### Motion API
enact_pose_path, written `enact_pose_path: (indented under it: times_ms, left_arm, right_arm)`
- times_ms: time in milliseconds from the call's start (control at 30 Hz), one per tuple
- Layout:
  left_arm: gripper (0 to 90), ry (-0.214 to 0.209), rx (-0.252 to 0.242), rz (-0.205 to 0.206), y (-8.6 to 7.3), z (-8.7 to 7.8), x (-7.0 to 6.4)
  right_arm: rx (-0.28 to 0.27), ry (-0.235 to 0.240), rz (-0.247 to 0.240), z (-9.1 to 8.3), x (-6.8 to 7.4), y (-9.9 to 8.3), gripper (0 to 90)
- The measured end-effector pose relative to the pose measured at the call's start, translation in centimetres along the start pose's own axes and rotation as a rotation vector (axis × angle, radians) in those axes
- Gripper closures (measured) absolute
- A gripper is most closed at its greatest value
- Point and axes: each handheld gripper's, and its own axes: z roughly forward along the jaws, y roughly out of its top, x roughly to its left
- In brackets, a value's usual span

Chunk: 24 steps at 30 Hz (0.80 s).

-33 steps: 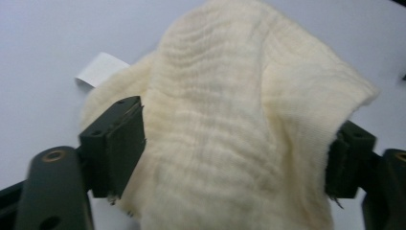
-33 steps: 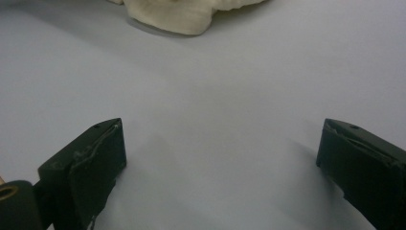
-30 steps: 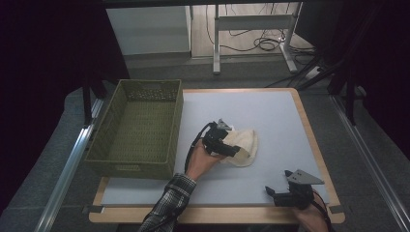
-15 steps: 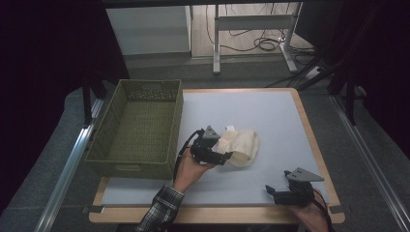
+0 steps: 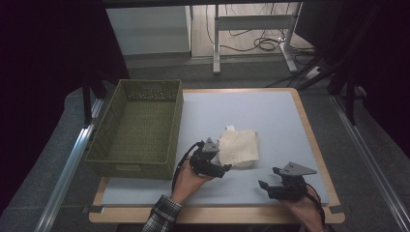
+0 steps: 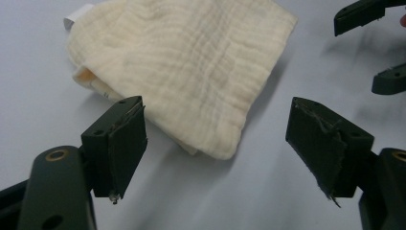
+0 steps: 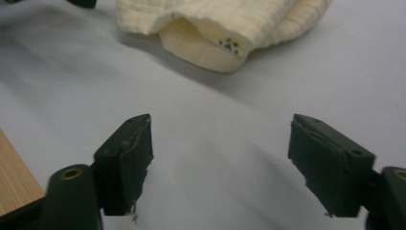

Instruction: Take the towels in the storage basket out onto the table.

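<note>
Folded cream cloth (image 5: pixel 239 148) lying flat, white tag pointing away, left hand-held gripper (image 5: pixel 218 170) beside it

The cloth (image 5: pixel 239 148) lies on the table (image 5: pixel 270 111), right of the basket (image 5: pixel 138 126). The left gripper (image 5: pixel 223 167) sits just beside its near edge (not touching), and the right gripper (image 5: pixel 269 178) is farther right, near the table's front.

High view looks down from above; both tool views, low, share the cloth (image 6: pixel 191 72).
</note>
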Motion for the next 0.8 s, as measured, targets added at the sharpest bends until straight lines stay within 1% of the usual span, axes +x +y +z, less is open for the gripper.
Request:
enact_pose_path:
  times_ms: [33, 167, 233, 267, 300, 400, 467, 567, 600, 667, 700, 800]
  left_arm:
    - [22.4, 0.001, -0.004, 0.005, -0.2, 0.1, 0.0]
    - [25.2, 0.009, 0.0, 0.009, -0.5, 0.4, 0.0]
    - [28.5, 0.014, 0.002, 0.013, -0.6, 0.6, 0.1]
    - [31.0, 0.014, 0.002, 0.013, -0.6, 0.6, 0.1]
    - [34.1, 0.026, 0.005, 0.027, -0.7, 0.9, 0.2]
    - [48.0, 0.056, 0.018, 0.054, -0.8, 1.2, 0.2]
    - [61.4, 0.06, 0.02, 0.055, -0.9, 1.3, 0.3]
    - [79.6, 0.034, -0.001, 0.033, -1.0, 1.4, 0.9]
    - [83.0, 0.035, -0.01, 0.026, -1.0, 1.3, 1.0]
    - [85.1, 0.029, -0.024, 0.011, -0.8, 1.1, 1.2]
    - [85.6, 0.033, -0.032, 0.007, -0.7, 1.0, 1.4]
    - [85.7, 0.029, -0.058, -0.011, -0.5, 0.5, 1.7]
  right_arm:
    - [-0.004, 0.016, -0.002, 0.2, 0.1, 0.5, 30.4]
    - [-0.004, 0.064, -0.012, 0.9, 0.5, 1.5, 39.3]
    - [-0.004, 0.09, -0.014, 1.4, 0.7, 2.0, 44.0]
    - [-0.004, 0.09, -0.014, 1.4, 0.7, 2.0, 44.0]
    - [0.002, 0.11, -0.014, 1.9, 0.8, 2.4, 48.4]
    - [0.017, 0.127, -0.015, 2.6, 1.1, 2.9, 53.1]
    - [0.018, 0.127, -0.018, 2.8, 1.1, 3.0, 54.0]
    - [0.024, 0.125, -0.027, 3.1, 1.4, 3.4, 57.4]
    - [0.024, 0.125, -0.029, 3.2, 1.4, 3.4, 57.9]
    - [0.028, 0.124, -0.028, 3.2, 1.4, 3.5, 60.1]
    - [0.029, 0.127, -0.027, 3.3, 1.4, 3.6, 61.6]
    - [0.031, 0.136, -0.022, 3.5, 1.3, 3.7, 66.2]
